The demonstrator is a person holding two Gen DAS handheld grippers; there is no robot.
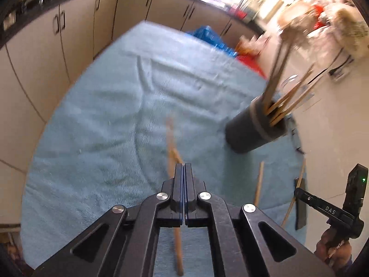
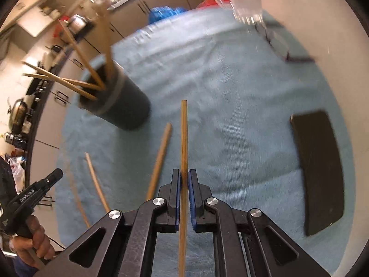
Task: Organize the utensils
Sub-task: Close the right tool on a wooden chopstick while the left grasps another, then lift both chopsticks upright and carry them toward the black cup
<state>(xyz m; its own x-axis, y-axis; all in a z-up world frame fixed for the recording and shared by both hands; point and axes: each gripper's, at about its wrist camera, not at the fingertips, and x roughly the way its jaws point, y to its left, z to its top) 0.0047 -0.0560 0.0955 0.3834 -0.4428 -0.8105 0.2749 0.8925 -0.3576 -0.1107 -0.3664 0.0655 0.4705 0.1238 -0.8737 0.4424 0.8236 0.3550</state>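
A dark cylindrical holder point(image 1: 253, 129) point(image 2: 124, 106) stands on the blue towel point(image 1: 129, 106) point(image 2: 230, 106) with several wooden chopsticks and utensils in it. My left gripper point(image 1: 184, 168) is shut on a thin wooden stick point(image 1: 171, 143), blurred, that runs forward and back under the jaws. My right gripper point(image 2: 183, 175) is shut on a long bamboo chopstick point(image 2: 183, 133) pointing forward above the towel. Loose wooden sticks point(image 2: 159, 161) point(image 1: 259, 182) lie on the towel in front of the holder.
A black flat rectangular object point(image 2: 320, 168) lies on the towel at the right. A clear glass point(image 2: 244, 2) stands at the far edge. Kitchen cabinets point(image 1: 57, 46) run behind. The white table point(image 1: 334, 127) extends past the towel.
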